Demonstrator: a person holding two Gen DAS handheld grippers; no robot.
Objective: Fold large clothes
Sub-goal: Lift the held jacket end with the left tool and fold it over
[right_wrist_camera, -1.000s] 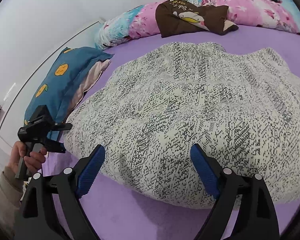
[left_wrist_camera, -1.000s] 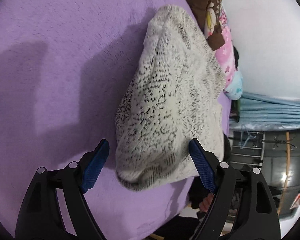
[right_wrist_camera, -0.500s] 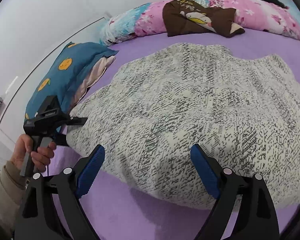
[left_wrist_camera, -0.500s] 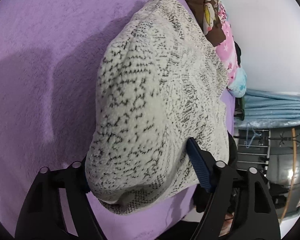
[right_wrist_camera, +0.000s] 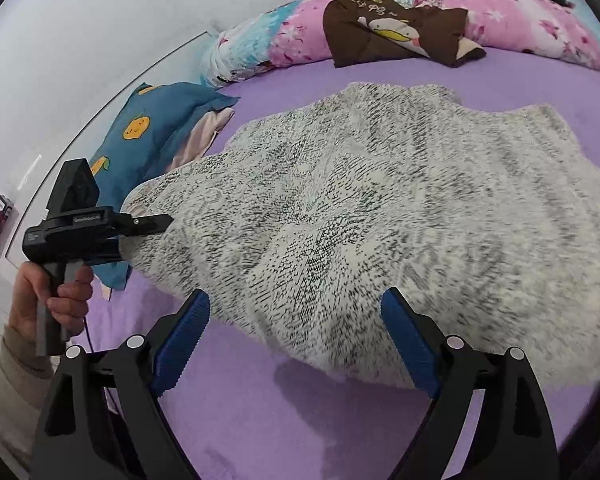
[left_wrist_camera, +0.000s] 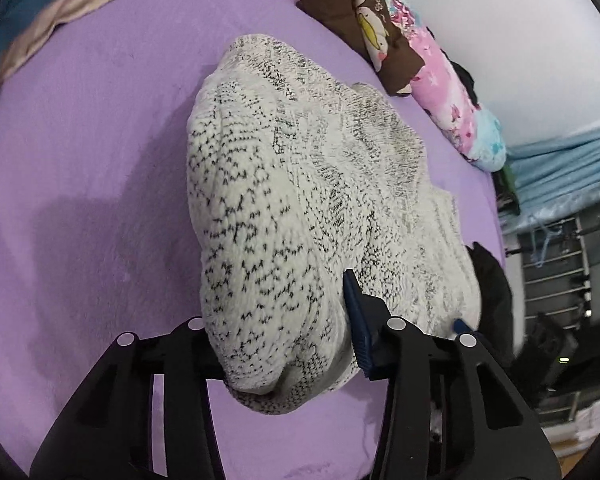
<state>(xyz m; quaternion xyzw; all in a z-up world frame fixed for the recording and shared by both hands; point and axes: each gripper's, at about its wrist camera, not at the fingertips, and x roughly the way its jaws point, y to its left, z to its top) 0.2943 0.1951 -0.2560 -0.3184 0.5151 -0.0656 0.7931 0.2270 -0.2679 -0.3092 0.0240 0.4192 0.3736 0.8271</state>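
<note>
A large white knit sweater [left_wrist_camera: 300,168] flecked with black lies spread on a purple bed sheet [left_wrist_camera: 80,160]. My left gripper [left_wrist_camera: 276,312] has a thick bunch of the sweater's corner between its jaws, which are closing. The blue right pad [left_wrist_camera: 356,320] presses into the knit, and cloth hides the left pad. In the right wrist view that left gripper [right_wrist_camera: 166,220] holds the sweater [right_wrist_camera: 380,200] corner raised off the sheet [right_wrist_camera: 300,420]. My right gripper [right_wrist_camera: 296,320] stands open at the sweater's near edge, pads apart from the cloth.
A blue pillow [right_wrist_camera: 148,140] with yellow faces lies at the bed's left. A pink floral quilt [right_wrist_camera: 520,12] and a brown duck cushion [right_wrist_camera: 396,32] line the far wall. A person's hand [right_wrist_camera: 48,300] grips the left tool. A clothes rack [left_wrist_camera: 556,264] stands past the bed edge.
My left jaws have drawn in on the sweater's corner and lifted it off the sheet, with the wrist rolling. The right gripper has risen a little, still open.
</note>
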